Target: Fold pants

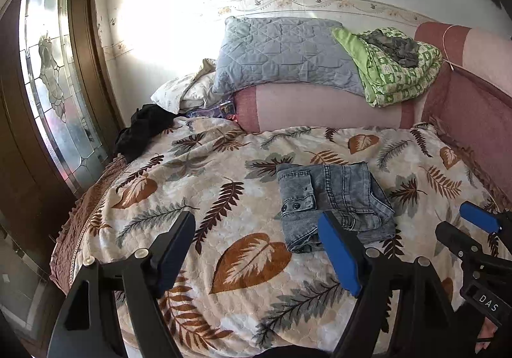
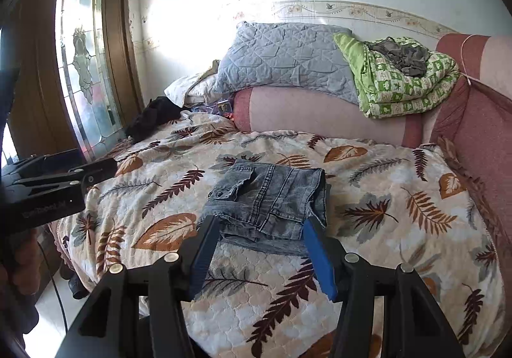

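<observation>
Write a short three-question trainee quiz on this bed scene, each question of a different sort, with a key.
1. True or false: the left tongs are clamped on the jeans.
2. What lies on the bedspread between the fingers of the right tongs? A. a towel B. folded jeans C. a pillow
3. Fill in: the green quilt rests on the pink ____.

Key: 1 false, both tongs are open and hold nothing; 2 B; 3 bolster.
</observation>
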